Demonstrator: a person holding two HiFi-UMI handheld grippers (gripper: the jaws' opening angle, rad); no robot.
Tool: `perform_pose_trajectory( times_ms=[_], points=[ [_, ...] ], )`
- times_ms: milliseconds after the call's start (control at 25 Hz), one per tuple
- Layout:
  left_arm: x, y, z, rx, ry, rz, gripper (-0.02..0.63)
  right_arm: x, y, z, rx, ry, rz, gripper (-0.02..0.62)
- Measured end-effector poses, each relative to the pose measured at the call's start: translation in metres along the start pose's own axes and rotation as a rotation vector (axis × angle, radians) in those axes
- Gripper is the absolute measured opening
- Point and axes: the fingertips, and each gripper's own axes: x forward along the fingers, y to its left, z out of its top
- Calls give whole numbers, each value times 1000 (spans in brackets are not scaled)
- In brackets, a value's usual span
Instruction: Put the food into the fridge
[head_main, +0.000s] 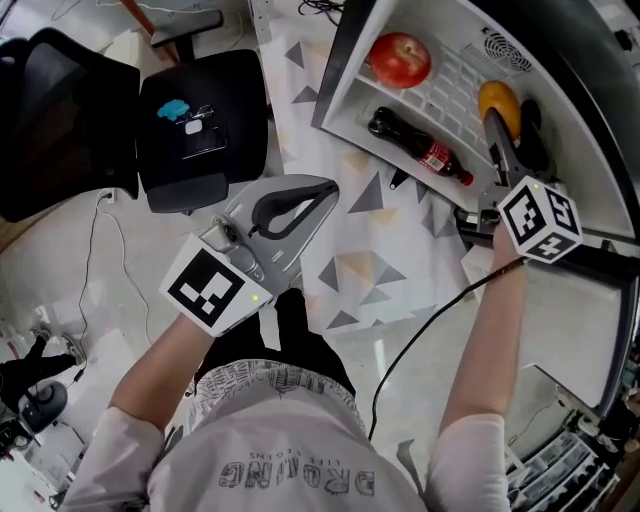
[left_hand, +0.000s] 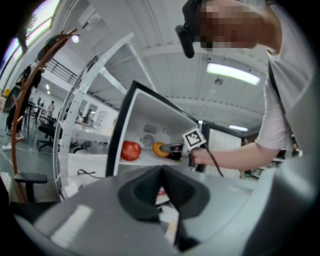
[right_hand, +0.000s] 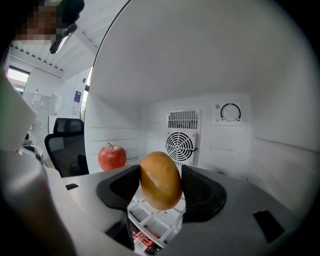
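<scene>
Clamping right gripper (right_hand: 160, 184): your jaws pinch the bread roll (right_hand: 159, 172) by its sides.
Bread roll: smooth, golden-brown, oval; inside the fridge (right_hand: 200, 75), above its white wire shelf (head_main: 450, 92), near the apple (right_hand: 111, 157).
Left gripper (left_hand: 161, 174): jaws pressed together, nothing between.

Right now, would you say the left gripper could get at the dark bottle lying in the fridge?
Probably yes: the fridge stands open, the bottle lies near its front, and nothing shows between it and the left gripper, whose shut jaws must open first. The right gripper stands aside.
</scene>
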Motion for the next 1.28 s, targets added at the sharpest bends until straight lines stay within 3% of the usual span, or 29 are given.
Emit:
perform_pose_trajectory(
  times_ms=[400,1280],
  points=[
    [-3,4,-13,-22,13,18,9,20,-7,-16,-111,78,-28,259],
    [2,6,-20,-42,29,2,9,29,7,-19,-399,105,-51,261]
  ],
)
